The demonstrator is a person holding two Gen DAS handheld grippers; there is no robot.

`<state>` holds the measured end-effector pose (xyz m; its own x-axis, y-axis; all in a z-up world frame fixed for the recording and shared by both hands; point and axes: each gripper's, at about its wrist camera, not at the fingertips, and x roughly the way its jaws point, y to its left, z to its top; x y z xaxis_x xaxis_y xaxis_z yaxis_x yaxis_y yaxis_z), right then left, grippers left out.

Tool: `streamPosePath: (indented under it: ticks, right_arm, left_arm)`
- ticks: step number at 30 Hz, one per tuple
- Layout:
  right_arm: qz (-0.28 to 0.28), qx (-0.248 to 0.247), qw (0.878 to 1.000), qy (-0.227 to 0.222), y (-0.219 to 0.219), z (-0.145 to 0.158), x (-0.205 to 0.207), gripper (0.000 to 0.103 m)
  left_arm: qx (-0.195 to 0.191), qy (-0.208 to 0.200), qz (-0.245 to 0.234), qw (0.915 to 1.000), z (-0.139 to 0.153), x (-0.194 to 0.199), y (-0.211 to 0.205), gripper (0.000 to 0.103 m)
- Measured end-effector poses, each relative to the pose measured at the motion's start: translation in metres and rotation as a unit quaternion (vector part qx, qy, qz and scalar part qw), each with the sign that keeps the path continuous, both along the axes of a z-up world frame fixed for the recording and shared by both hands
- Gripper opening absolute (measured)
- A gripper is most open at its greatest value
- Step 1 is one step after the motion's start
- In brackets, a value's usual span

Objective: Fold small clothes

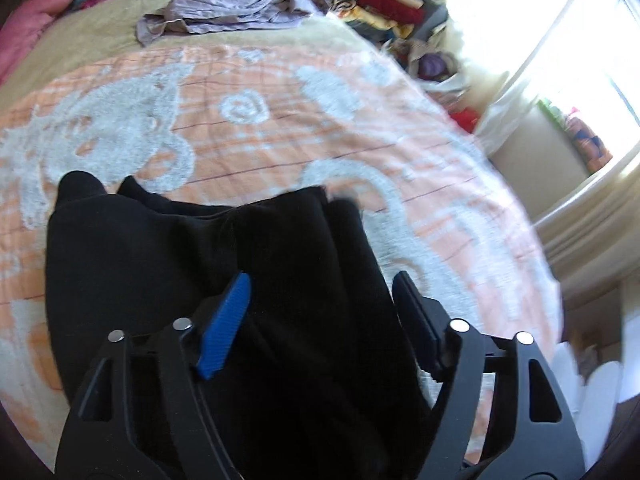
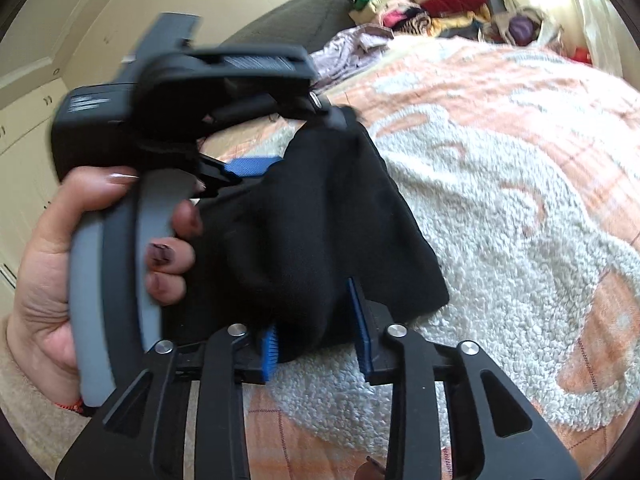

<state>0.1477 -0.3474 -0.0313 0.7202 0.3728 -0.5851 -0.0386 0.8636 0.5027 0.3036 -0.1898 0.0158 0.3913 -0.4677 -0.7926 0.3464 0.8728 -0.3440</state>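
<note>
A small black garment (image 1: 224, 272) lies bunched on the orange and white blanket (image 1: 280, 128), filling the lower middle of the left wrist view. My left gripper (image 1: 320, 292) is open, its blue-padded fingers spread over the cloth. In the right wrist view the same black garment (image 2: 320, 216) lies between the two grippers. My right gripper (image 2: 316, 320) is open, with the garment's near edge between its blue pads (image 2: 362, 320). The hand-held left gripper (image 2: 280, 136) is at the garment's far side.
A crumpled grey-lilac cloth (image 1: 236, 8) lies at the far end of the bed. Stacks of folded coloured clothes (image 1: 384, 4) stand beyond it. A bright window (image 1: 560, 40) is on the right. Cupboards (image 2: 32, 112) line the left wall.
</note>
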Motion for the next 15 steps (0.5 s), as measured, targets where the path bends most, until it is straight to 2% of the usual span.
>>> streamPosePath:
  ticks: [3,4,5,7,8,11,15]
  right_arm:
    - [0.01,0.018,1.0,0.012,-0.009,0.002,0.003,0.037]
    - [0.013,0.025,1.0,0.011,-0.013,0.004,0.002,0.043]
    - [0.017,0.029,0.999,0.011,-0.016,0.007,0.002,0.052]
    - [0.04,0.043,0.998,0.011,-0.023,0.014,0.002,0.067]
    - [0.044,0.045,0.998,0.008,-0.026,0.019,0.002,0.071]
    - [0.032,0.045,0.998,-0.005,-0.044,0.037,0.009,0.077]
    - [0.043,0.062,0.997,0.019,-0.057,0.043,0.046,0.078]
  left_arm:
    - [-0.014,-0.018,0.013,0.9997,0.012,-0.005,0.012,0.068]
    - [-0.019,-0.027,0.021,0.9992,0.018,-0.008,0.022,0.068]
    - [-0.018,-0.035,0.026,0.9989,0.021,-0.01,0.029,0.068]
    - [0.006,-0.057,0.048,0.9972,0.025,-0.017,0.049,0.068]
    - [0.014,-0.061,0.056,0.9965,0.024,-0.02,0.057,0.068]
    - [0.045,-0.077,0.076,0.9931,0.018,-0.033,0.082,0.068]
    - [0.065,-0.083,0.093,0.9901,0.005,-0.047,0.106,0.068]
